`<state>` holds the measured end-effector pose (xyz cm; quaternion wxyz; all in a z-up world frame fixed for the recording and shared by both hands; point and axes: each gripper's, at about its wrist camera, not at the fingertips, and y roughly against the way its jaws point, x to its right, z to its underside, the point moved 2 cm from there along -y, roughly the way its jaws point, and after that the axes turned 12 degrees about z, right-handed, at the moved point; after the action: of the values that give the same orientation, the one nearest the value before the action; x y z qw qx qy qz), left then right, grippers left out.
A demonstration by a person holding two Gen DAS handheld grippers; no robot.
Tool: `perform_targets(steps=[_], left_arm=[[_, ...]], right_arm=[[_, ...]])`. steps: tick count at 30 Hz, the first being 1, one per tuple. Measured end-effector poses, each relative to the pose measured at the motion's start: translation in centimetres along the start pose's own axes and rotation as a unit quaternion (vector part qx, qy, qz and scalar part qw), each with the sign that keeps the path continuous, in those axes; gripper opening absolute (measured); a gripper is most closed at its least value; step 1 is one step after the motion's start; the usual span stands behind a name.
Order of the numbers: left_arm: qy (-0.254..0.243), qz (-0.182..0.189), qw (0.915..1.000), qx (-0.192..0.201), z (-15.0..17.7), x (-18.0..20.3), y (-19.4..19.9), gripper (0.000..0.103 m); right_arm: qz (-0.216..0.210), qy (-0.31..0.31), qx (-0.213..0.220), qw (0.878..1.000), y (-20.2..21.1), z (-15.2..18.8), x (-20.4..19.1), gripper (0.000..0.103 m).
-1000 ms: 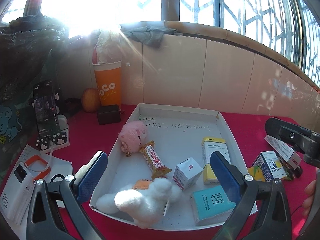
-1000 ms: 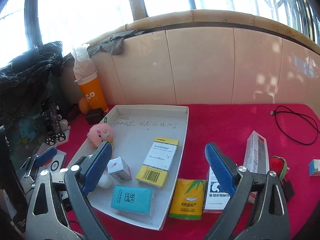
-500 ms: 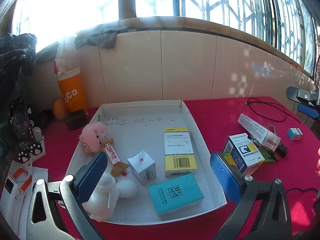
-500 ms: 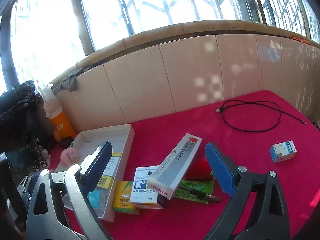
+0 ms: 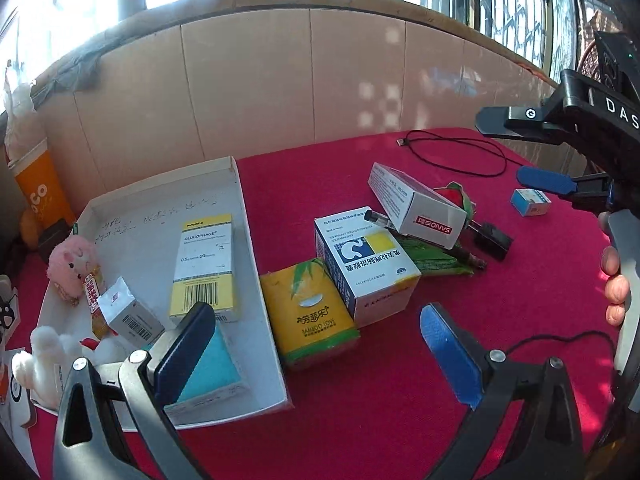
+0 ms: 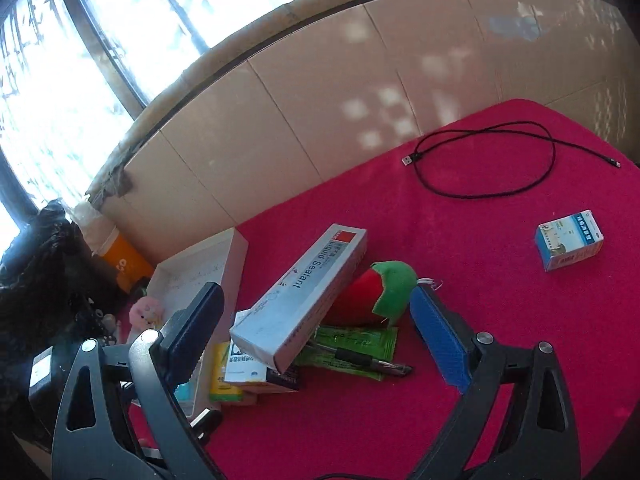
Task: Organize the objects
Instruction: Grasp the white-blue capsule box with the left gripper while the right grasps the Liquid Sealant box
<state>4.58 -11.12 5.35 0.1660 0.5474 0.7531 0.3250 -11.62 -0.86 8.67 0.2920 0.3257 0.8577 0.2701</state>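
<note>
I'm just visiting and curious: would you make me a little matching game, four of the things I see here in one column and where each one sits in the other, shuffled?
Things:
1. Glucophage box
2. liquid sealant box
3. black cable
4. yellow tissue pack

Places:
A. propped on other items in the pile
B. alone near the wall
C. inside the white tray
D. on the red cloth, just outside the tray

Pairs: 1-C, 2-A, 3-B, 4-D
</note>
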Motion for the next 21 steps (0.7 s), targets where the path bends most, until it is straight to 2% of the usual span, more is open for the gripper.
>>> perform_targets(steps=[4, 7, 11, 13, 15, 17, 21], left_arm=[[-0.006, -0.024, 0.9997, -0.003, 0.3, 0.0, 0.2, 0.103], [-0.006, -0.042, 0.9991, -0.002, 0.3, -0.5, 0.4, 0.103], [-0.007, -0.044, 0.9990, -0.004, 0.4, -0.5, 0.4, 0.103], [-0.013, -0.042, 0.9990, -0.007, 0.4, -0.2, 0.2, 0.103], [-0.016, -0.037, 0.9991, -0.010, 0.3, 0.2, -0.1, 0.103], [-0.016, -0.026, 0.9994, -0.015, -0.1, 0.7, -0.7, 0.103], [-0.021, -0.006, 0.9994, -0.025, -1.3, 2.5, -2.3, 0.103]], right_arm=[[0.048, 0.034, -0.036, 0.998, -3.3, 0.0, -3.7, 0.095], [0.087, 0.019, -0.085, 0.992, -6.4, 0.3, -4.3, 0.095], [0.104, 0.011, -0.126, 0.986, -9.1, 1.1, -4.0, 0.093], [0.098, 0.021, -0.135, 0.986, -9.5, 1.6, -3.6, 0.073], [0.068, 0.015, -0.131, 0.989, -9.1, 1.6, -2.9, 0.043], [0.056, 0.004, -0.130, 0.990, -8.5, 1.4, -1.7, 0.042], [0.033, -0.032, -0.090, 0.995, -6.0, 1.6, 1.1, 0.042]])
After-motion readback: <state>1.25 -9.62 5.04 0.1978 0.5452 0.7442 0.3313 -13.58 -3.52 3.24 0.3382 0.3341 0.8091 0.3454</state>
